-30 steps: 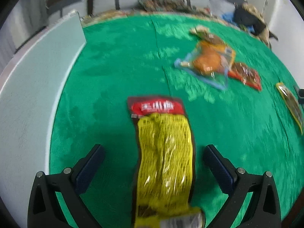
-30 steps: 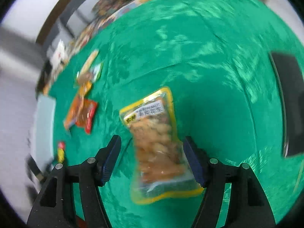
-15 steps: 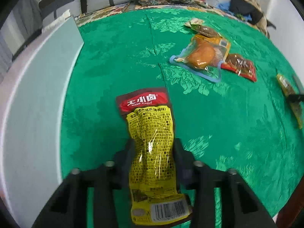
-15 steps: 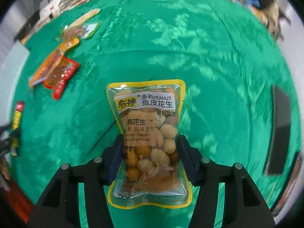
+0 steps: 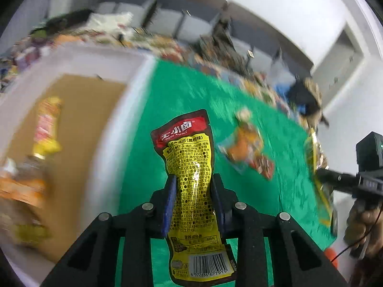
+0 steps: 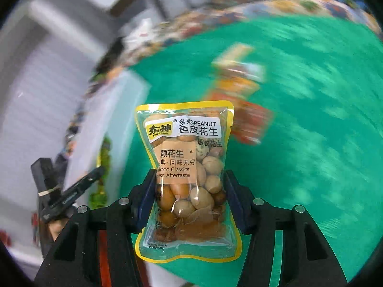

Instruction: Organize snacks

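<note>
My left gripper (image 5: 193, 196) is shut on a yellow and red snack pack (image 5: 191, 181) and holds it in the air above the green tablecloth (image 5: 172, 100). My right gripper (image 6: 189, 196) is shut on a clear yellow-edged peanut pack (image 6: 189, 172), also lifted off the cloth (image 6: 311, 143). The right gripper with its peanut pack also shows at the right edge of the left wrist view (image 5: 340, 179). The left gripper shows at the left in the right wrist view (image 6: 69, 193).
A white box with a brown cardboard floor (image 5: 79, 124) stands left of the cloth and holds several snack packs (image 5: 46, 124). Loose orange and red packs (image 5: 249, 150) lie on the cloth, also blurred in the right wrist view (image 6: 239, 91). Cluttered items line the far edge.
Both grippers closed on their packs and lifted them off the cloth. Both have swung left toward the white box, which now shows its inside.
</note>
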Demonstrator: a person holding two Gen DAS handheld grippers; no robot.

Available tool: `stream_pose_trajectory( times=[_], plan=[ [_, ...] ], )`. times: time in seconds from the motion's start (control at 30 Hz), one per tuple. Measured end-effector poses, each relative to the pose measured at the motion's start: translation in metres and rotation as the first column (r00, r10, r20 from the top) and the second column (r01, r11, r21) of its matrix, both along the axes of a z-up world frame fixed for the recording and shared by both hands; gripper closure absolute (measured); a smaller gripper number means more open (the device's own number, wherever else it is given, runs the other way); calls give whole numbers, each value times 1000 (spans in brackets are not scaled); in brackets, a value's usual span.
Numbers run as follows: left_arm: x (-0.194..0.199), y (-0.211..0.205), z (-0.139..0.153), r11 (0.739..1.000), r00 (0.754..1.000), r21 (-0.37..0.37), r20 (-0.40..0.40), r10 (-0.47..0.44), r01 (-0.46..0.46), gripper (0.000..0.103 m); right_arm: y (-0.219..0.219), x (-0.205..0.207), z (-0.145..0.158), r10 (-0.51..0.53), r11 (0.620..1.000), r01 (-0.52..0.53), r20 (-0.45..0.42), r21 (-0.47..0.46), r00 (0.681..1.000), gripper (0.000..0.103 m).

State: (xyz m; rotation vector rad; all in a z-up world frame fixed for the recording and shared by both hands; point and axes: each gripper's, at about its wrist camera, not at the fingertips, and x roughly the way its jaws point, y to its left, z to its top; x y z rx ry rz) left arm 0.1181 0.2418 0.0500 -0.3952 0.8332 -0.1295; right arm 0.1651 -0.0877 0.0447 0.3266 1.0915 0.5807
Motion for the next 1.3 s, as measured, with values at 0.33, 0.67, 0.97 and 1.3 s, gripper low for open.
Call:
stream_pose_trajectory(
  times=[0.33, 0.67, 0.97, 1.3],
  plan=[
    [-45, 162, 8, 907, 938, 282, -56, 341, -313, 48, 272, -22, 69, 341, 931, -356, 146, 87, 929, 37],
    [-74, 163, -18, 883, 915, 285, -40, 401, -374, 23, 301, -23, 45, 300, 952, -305, 185, -1, 936, 34],
    [-46, 4, 8, 977, 995, 187, 35, 94, -99, 12, 107, -2, -62, 27, 930, 58, 226, -364, 974, 34],
    [11, -169, -91, 952, 985, 266, -119, -123, 151, 4, -79, -34, -118, -217, 792, 343, 292, -504, 931, 34]
  ],
)
